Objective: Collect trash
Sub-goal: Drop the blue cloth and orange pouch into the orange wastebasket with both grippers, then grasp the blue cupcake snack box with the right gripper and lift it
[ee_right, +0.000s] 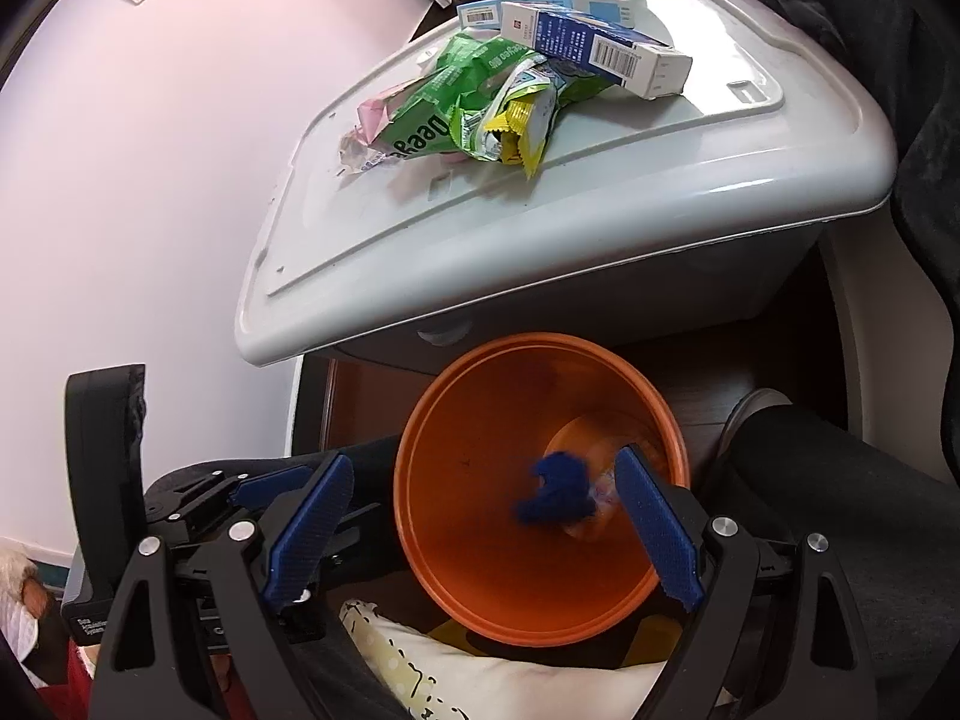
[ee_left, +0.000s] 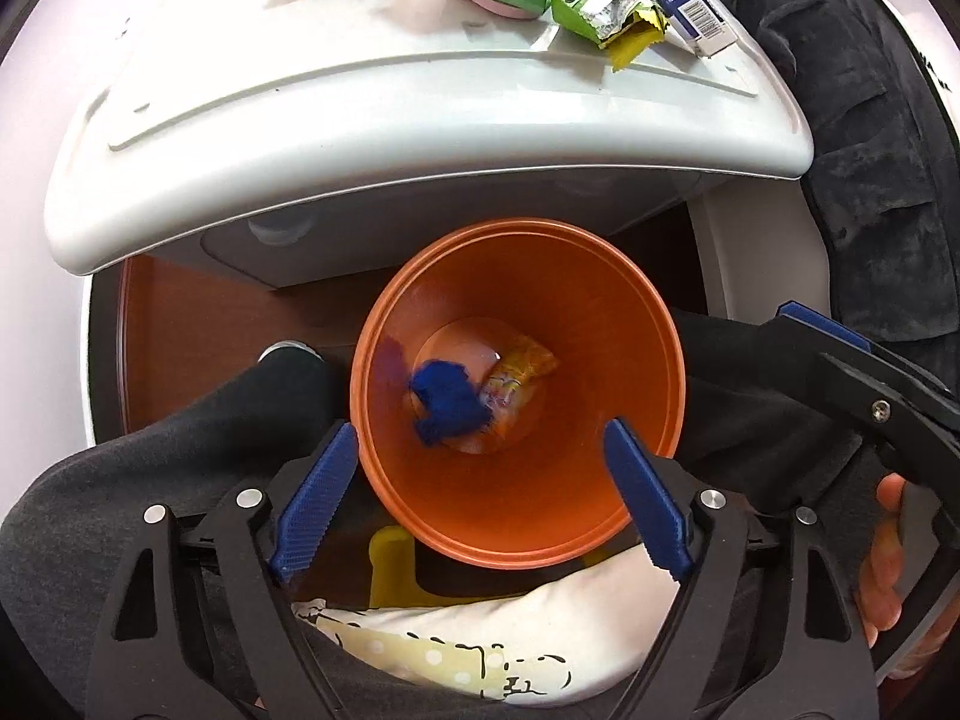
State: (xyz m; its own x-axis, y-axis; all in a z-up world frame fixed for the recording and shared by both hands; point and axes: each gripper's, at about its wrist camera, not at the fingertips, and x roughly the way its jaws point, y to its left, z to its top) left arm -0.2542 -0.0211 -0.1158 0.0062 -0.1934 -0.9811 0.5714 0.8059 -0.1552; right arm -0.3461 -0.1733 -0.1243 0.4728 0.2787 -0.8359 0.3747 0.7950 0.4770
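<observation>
White lidded storage box (ee_right: 600, 228), 12 o'clock, bearing wrappers (ee_right: 480, 114) and 3 cartons (ee_right: 606, 48) awaiting collection; orange bin (ee_left: 519, 396) below, blue scrap (ee_left: 447, 399) inside; left gripper (ee_left: 480, 498), right gripper (ee_right: 480, 528) both spread empty above it.

White plastic storage box lid (ee_right: 600, 222), serving as the raised surface. Pale wall (ee_right: 150, 180) behind it. Brown wooden floor (ee_left: 180, 324) below. A cream cushion with dark line drawings (ee_left: 480, 642) lies at the lower edge; dark fabric (ee_left: 888, 192) hangs at right.
</observation>
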